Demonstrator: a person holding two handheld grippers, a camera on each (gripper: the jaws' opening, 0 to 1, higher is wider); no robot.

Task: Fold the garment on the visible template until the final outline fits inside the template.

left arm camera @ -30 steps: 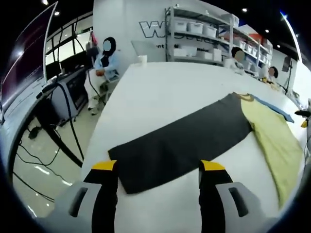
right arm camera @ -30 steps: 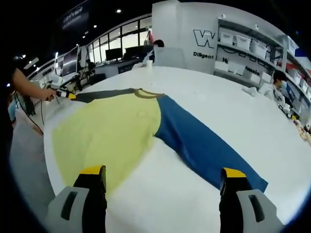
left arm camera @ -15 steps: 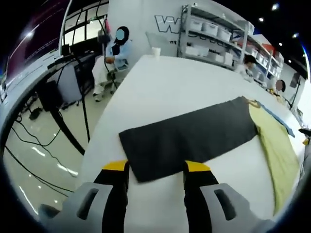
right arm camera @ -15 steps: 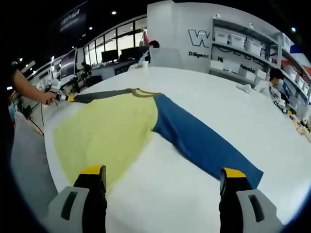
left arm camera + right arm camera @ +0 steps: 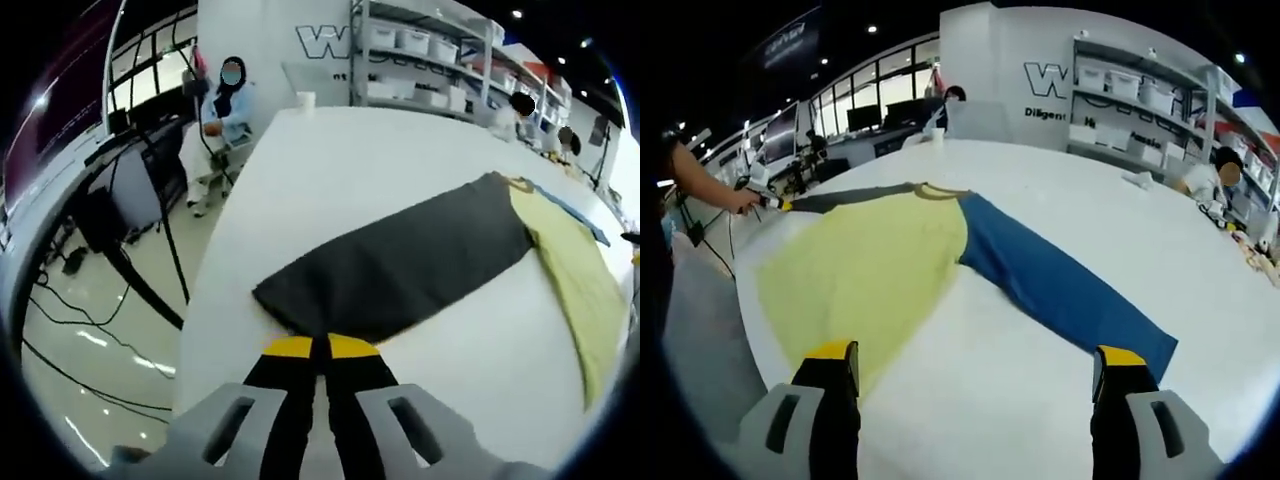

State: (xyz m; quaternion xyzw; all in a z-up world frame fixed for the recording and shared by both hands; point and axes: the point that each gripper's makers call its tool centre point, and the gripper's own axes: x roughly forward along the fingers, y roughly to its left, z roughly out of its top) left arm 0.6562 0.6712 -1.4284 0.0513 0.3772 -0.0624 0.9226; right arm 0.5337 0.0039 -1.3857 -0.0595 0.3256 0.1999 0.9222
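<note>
A long-sleeved garment lies spread flat on the white table (image 5: 1060,180). It has a yellow body (image 5: 860,270), a blue sleeve (image 5: 1060,290) and a dark grey sleeve (image 5: 400,265). In the left gripper view my left gripper (image 5: 320,345) is shut at the cuff end of the grey sleeve, its yellow tips together on the fabric edge. That same gripper (image 5: 770,201), held by a hand, appears far off in the right gripper view at the grey sleeve's tip (image 5: 845,197). My right gripper (image 5: 975,365) stands open above the bare table, between the yellow hem and the blue cuff, holding nothing.
The table's rounded edge (image 5: 215,270) drops to a floor with cables (image 5: 90,330). A paper cup (image 5: 306,99) stands at the table's far end. People sit beyond the table (image 5: 225,110) (image 5: 1210,180). Shelves with bins (image 5: 430,60) line the back wall.
My left gripper's jaws have gone from wide apart to shut at the grey sleeve's cuff. The right gripper stays open and has barely moved.
</note>
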